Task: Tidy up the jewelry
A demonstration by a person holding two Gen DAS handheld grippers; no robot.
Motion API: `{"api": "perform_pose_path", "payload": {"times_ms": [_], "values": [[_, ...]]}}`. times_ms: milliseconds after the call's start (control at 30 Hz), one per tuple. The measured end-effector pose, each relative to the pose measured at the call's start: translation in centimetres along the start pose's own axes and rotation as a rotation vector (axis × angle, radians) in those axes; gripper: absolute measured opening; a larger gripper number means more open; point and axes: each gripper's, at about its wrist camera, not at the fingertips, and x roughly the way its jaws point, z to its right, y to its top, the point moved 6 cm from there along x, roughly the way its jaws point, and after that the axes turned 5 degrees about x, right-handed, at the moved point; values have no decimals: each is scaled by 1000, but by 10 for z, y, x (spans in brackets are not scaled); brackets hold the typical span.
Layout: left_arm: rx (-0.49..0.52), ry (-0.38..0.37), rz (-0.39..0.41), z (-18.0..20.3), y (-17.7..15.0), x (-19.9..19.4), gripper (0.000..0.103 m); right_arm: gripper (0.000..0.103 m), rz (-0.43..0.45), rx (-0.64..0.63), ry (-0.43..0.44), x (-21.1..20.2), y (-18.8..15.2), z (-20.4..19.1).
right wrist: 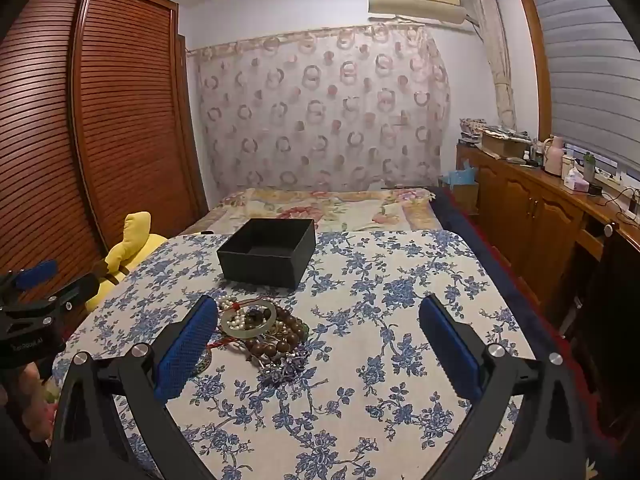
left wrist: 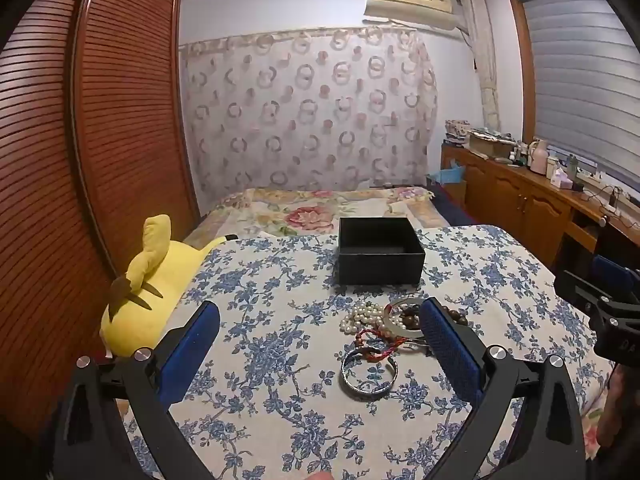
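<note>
A square matte black box point(left wrist: 380, 250), open-topped, stands far on the blue-flowered cloth point(left wrist: 280, 360); nearer lies the jewelry heap point(right wrist: 260, 332): round pearls point(left wrist: 362, 316), glossy brown wooden beads point(right wrist: 288, 330), a pale smooth bangle point(right wrist: 248, 318); a patterned metal bangle point(left wrist: 369, 374) is seen whole only from the left wrist; the left gripper point(left wrist: 320, 354) and right gripper point(right wrist: 320, 354) are spread wide, nothing grasped; blue textured pads point(right wrist: 184, 350) are shown.

A bed point(left wrist: 320, 208) with a flowered cover stands against the far wall, where a sheer curtain point(left wrist: 308, 112) patterned with rings hangs. Left of the bed rises a slatted wooden wardrobe point(left wrist: 120, 120); to its right runs a low wooden cabinet point(left wrist: 520, 196) under a window blind point(left wrist: 580, 80). An air conditioner point(left wrist: 412, 0) sits high above the curtain.
</note>
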Motion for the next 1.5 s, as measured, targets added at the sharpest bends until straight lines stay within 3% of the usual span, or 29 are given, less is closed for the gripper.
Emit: {"api": "perform_pose_path", "payload": {"times_ms": [1500], "values": [[-11, -22, 1, 9, 6, -6, 97, 101, 5, -6, -2, -2, 0, -5]]}}
